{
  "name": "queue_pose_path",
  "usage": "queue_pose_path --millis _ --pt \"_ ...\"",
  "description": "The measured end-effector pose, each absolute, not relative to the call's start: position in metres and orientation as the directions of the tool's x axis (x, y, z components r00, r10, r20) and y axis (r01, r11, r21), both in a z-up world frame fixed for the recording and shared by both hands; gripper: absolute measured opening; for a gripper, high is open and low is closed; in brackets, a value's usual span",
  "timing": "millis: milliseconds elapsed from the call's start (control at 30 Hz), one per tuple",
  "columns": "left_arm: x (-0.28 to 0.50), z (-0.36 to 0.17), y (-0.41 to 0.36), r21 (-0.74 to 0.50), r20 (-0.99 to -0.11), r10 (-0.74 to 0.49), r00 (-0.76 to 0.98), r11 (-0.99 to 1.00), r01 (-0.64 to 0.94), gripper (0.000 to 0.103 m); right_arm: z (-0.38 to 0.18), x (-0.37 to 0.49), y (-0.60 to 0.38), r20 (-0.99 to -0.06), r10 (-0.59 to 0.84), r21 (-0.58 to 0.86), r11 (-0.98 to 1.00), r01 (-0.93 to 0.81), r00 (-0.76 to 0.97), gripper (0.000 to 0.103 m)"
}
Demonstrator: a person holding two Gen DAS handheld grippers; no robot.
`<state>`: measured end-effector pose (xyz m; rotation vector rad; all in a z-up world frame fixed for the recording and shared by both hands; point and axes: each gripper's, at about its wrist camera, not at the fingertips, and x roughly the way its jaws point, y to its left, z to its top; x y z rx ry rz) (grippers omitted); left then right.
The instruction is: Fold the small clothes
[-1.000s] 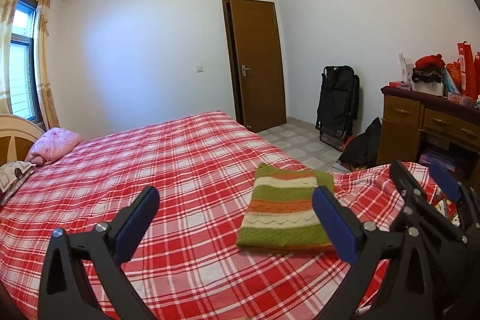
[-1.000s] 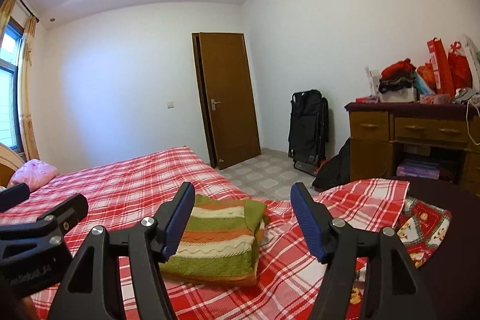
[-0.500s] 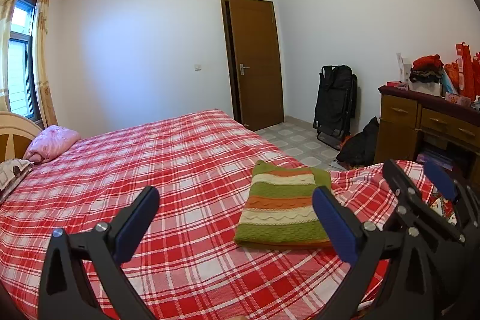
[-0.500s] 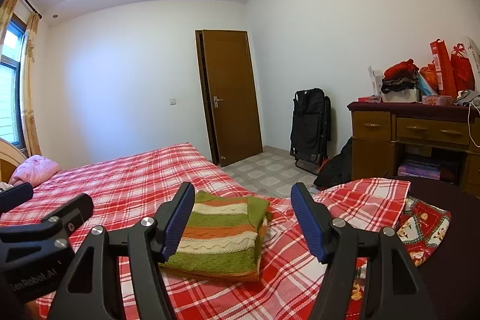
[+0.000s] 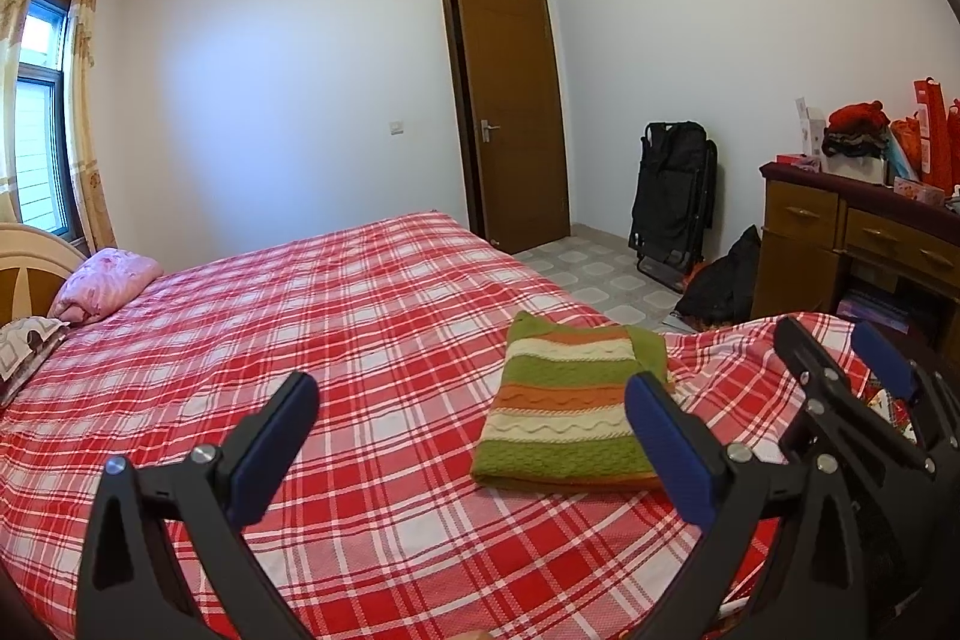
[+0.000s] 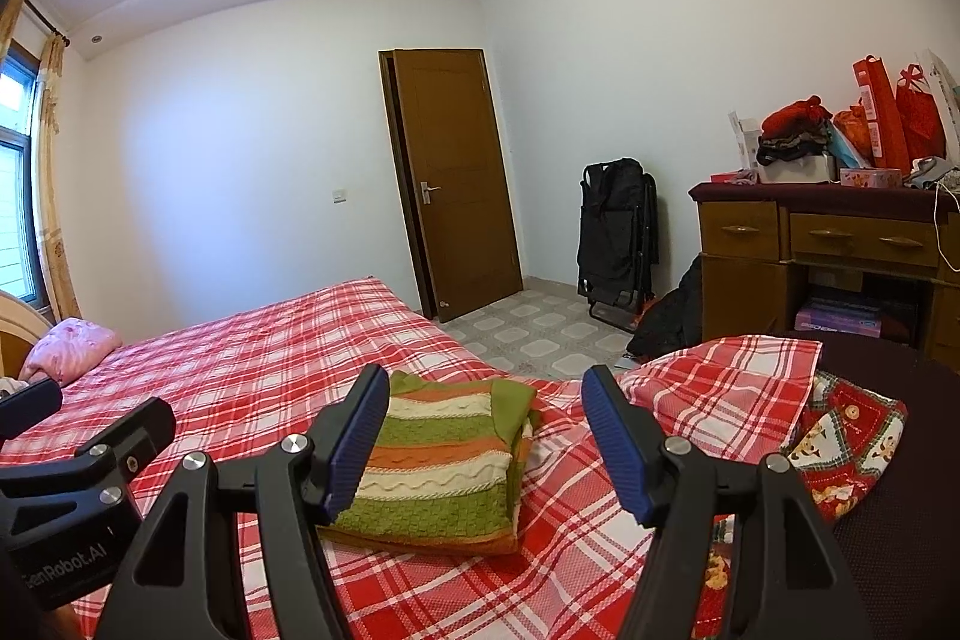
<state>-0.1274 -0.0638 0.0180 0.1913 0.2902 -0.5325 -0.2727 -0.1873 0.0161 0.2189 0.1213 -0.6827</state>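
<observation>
A folded knit garment point(image 5: 567, 409) with green, orange and cream stripes lies flat on the red plaid bed point(image 5: 336, 316), near its right edge. It also shows in the right wrist view point(image 6: 444, 460). My left gripper point(image 5: 474, 430) is open and empty, held above the bed short of the garment. My right gripper point(image 6: 486, 430) is open and empty, raised just short of the garment. The right gripper's body shows at the right of the left wrist view point(image 5: 852, 400), and the left gripper's body at the left of the right wrist view point(image 6: 72, 460).
A pink pillow point(image 5: 105, 283) lies by the headboard at far left. A wooden dresser point(image 6: 828, 250) piled with bags stands at right, a black folded chair point(image 6: 618, 238) and a brown door point(image 6: 456, 178) beyond. A patterned cloth point(image 6: 840, 436) lies at the bed's right corner.
Both grippers have drifted slightly back and up from the garment. The garment has not moved and both stay open.
</observation>
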Motion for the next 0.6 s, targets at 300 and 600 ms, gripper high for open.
queue_pose_path --millis 300,600 --pt "-0.1254 0.0162 -0.0659 0.105 -0.327 -0.471 0.819 0.844 0.527 0.103 0.0138 -0.2704 -0.1908 -0.189 -0.616 0.162 0.749 0.643 0.765 0.068" --pt "-0.127 0.014 -0.0672 0.112 -0.328 -0.469 0.82 0.843 0.526 0.103 0.0133 -0.2712 -0.1914 -0.19 -0.618 0.167 0.745 0.646 0.763 0.068"
